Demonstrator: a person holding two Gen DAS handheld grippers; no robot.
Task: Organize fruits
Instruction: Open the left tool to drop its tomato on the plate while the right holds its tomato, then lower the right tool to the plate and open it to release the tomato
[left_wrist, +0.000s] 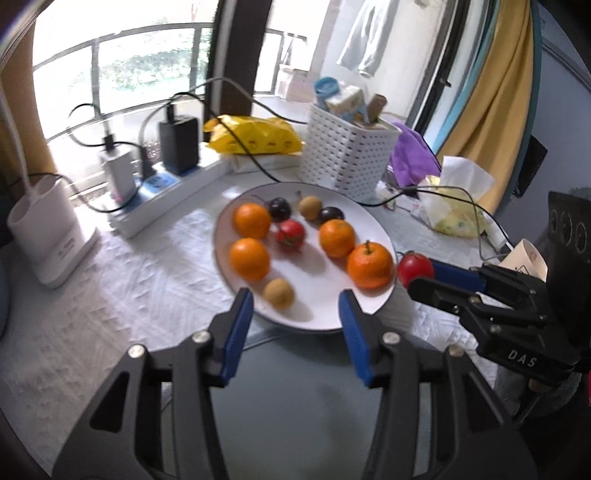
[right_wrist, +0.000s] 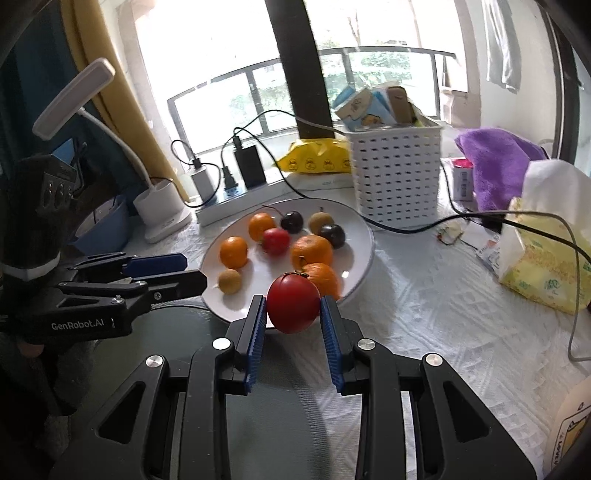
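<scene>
Right hand-held gripper (right_wrist: 292, 308) clamped on red tomato (right_wrist: 293, 308), frame centre; left hand-held gripper (left_wrist: 295, 308) apart, empty, over plate (left_wrist: 325, 314).

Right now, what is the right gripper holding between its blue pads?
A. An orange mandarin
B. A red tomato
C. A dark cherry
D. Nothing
B: in the right wrist view, the right gripper has its pads pressed on both sides of the red tomato, just in front of the white plate.

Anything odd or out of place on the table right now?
Nothing spilled or damaged. The only oddity: a black cable trails across the cloth just behind the white plate of fruit. The red tomato is off the plate only because the right gripper holds it.
</scene>
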